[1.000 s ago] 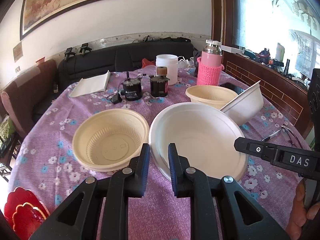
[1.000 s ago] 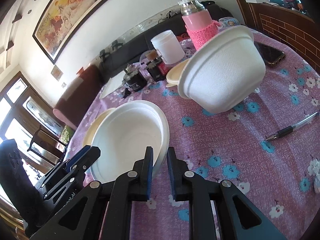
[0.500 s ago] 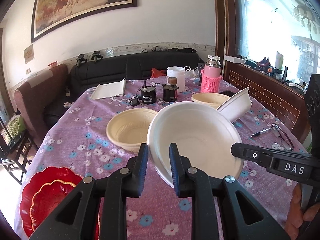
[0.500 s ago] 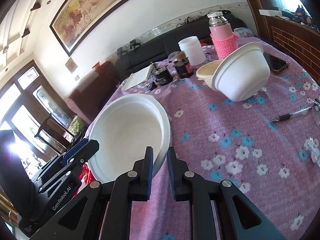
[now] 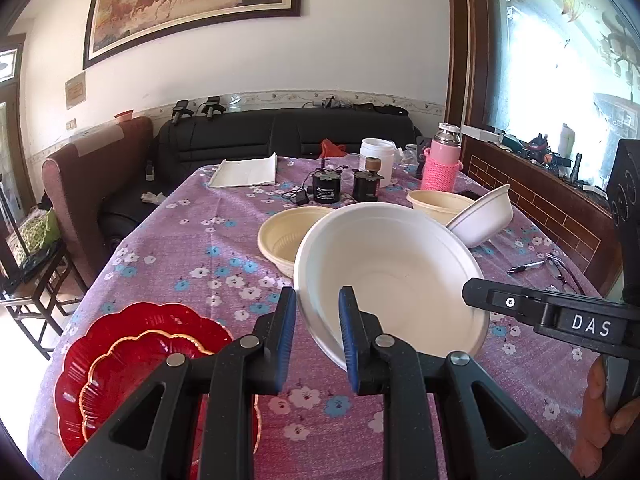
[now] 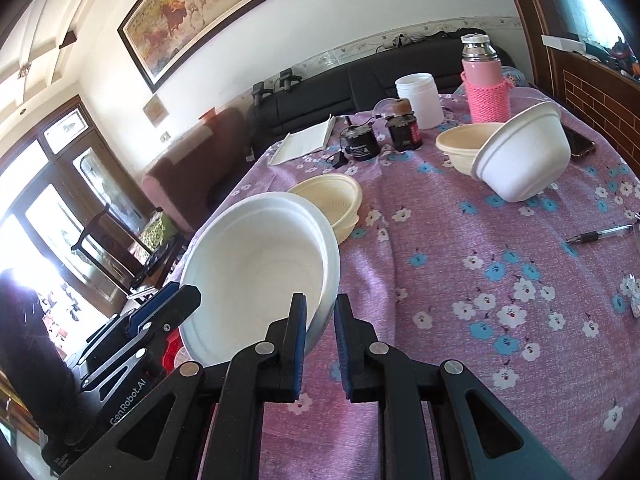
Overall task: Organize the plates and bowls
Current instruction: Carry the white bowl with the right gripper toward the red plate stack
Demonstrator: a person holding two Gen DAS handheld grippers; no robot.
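Note:
A large white bowl (image 5: 392, 280) hangs tilted above the table, held by both grippers. My left gripper (image 5: 317, 312) is shut on its near rim. My right gripper (image 6: 320, 316) is shut on its opposite rim; the bowl also shows in the right wrist view (image 6: 256, 268). A cream bowl (image 5: 288, 236) sits on the purple cloth behind it. A second cream bowl (image 5: 438, 202) stands at the back right, with a smaller white bowl (image 5: 484, 216) leaning on it. Two stacked red plates (image 5: 132, 364) lie at the near left.
At the back of the table (image 5: 192, 248) stand a pink flask (image 5: 442, 164), a white jar (image 5: 376, 156), two dark small devices (image 5: 326, 188) and a white booklet (image 5: 246, 172). A pen (image 6: 600, 234) and a phone (image 6: 580, 144) lie at the right. A sofa stands behind.
Both grippers have lifted the white bowl off the table and carried it back and left. The red plates have come into the left wrist view.

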